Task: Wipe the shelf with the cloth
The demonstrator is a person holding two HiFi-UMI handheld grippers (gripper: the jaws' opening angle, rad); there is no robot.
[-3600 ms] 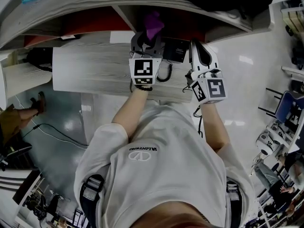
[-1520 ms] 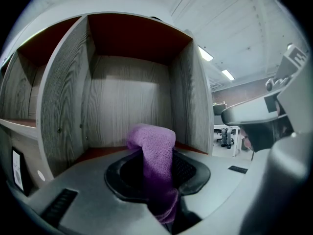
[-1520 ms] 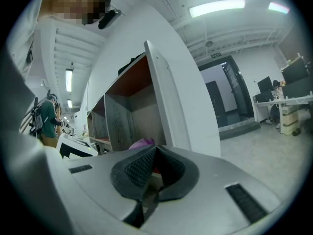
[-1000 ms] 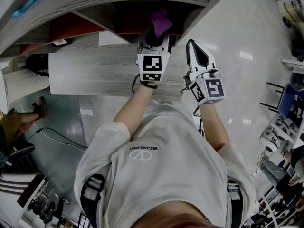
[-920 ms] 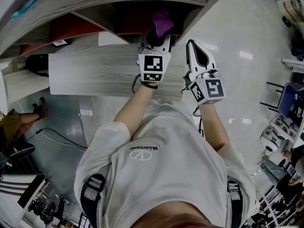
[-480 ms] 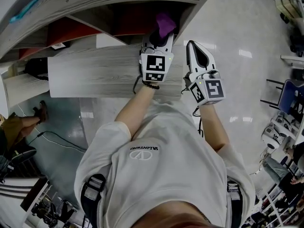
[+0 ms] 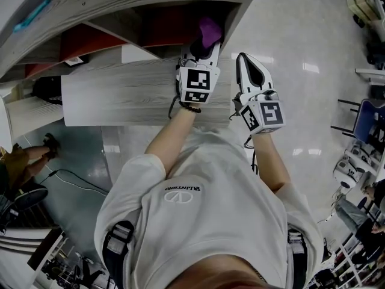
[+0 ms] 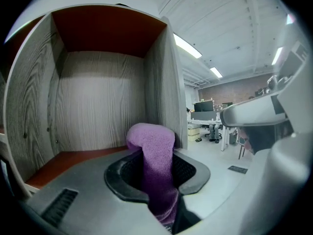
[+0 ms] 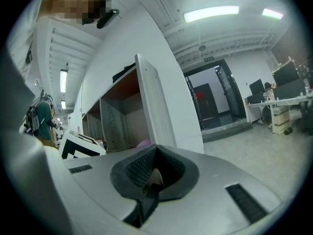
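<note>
A purple cloth sticks out of my left gripper, which is shut on it at the mouth of the shelf's rightmost compartment. In the left gripper view the cloth stands up from the jaws and droops back between them. Behind it are the compartment's wood-grain walls and red-brown floor. The cloth's tip looks a little above that floor. My right gripper hangs beside the shelf's right end, shut with nothing in it. Its own view shows the shelf's end panel to the left.
A wood-grain ledge runs out below the compartments, under both grippers. Glossy floor lies to the right, with a blue chair at the edge. A cable and a person's feet are at the left. Desks stand farther off.
My left gripper has carried the cloth rightward along the shelf, from a middle compartment to the rightmost one. The right gripper has barely moved.
</note>
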